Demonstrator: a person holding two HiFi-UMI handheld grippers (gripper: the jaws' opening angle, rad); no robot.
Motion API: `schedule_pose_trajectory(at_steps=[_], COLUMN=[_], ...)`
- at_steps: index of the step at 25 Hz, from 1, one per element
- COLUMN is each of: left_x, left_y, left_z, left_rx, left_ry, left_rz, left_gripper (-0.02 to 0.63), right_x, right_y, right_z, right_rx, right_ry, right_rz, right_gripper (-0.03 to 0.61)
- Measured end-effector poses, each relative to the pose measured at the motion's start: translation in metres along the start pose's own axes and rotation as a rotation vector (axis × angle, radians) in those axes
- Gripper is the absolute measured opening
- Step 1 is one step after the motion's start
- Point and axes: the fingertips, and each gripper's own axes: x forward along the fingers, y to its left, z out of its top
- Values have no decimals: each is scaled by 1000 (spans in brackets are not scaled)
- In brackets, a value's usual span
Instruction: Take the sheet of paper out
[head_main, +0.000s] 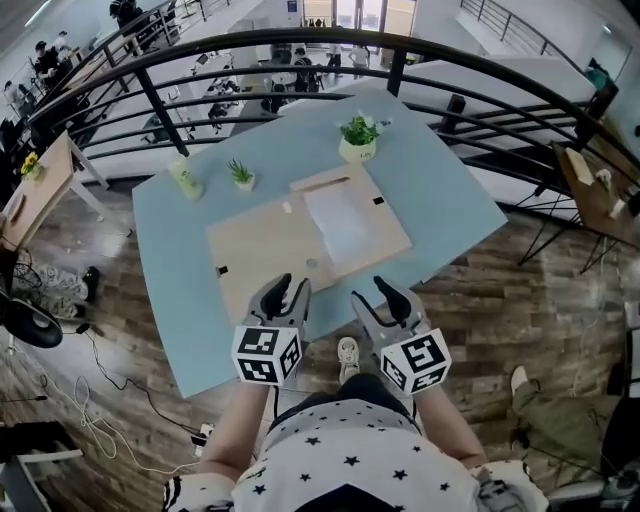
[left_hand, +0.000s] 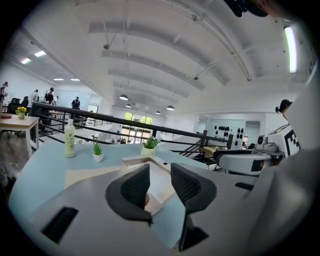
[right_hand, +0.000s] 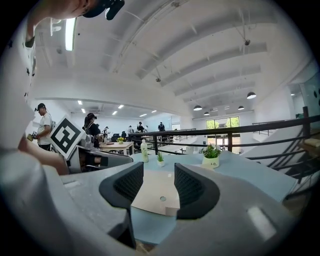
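Observation:
A white sheet of paper (head_main: 340, 222) lies in a shallow wooden frame (head_main: 392, 228) in the middle of the light blue table (head_main: 450, 200). The frame's light wood backing board (head_main: 265, 255) lies flat to the left of the sheet, touching the frame. My left gripper (head_main: 288, 291) hovers open at the table's front edge, just short of the board, with nothing between its fingers. My right gripper (head_main: 386, 294) is open and empty beside it, below the frame's near corner. In the left gripper view the left gripper (left_hand: 160, 174) points at the frame (left_hand: 145, 160). In the right gripper view the right gripper (right_hand: 159, 172) frames the board (right_hand: 155, 197).
A potted plant in a white pot (head_main: 358, 141) stands behind the frame. A smaller plant (head_main: 242, 177) and a pale green bottle (head_main: 185, 179) stand at the back left. A black railing (head_main: 400, 62) curves behind the table. Wooden floor lies to both sides.

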Motion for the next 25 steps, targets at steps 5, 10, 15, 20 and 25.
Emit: schedule_pose_trajectory(at_steps=[5,10,15,20,25], left_x=[38,77,109,137,162], left_y=[4,13,20,28,36], left_z=[8,9,1,-6,-17], left_rx=[-21,-35,-45,-77,-96], left_ry=[14,43,78,111,153], left_rz=[23,42,55,68,83], left_gripper=[127,127,127,127,127], right_x=[22,46,66,81,93], right_y=[-30,-56,-75,-92,-105], right_z=[8,10,7,2,-5], right_rx=[-3,3,9,15,22], right_ry=[10,23,33,60,82], right_rz=[33,53,72,93,105], right_gripper=[178,178,178,178,178])
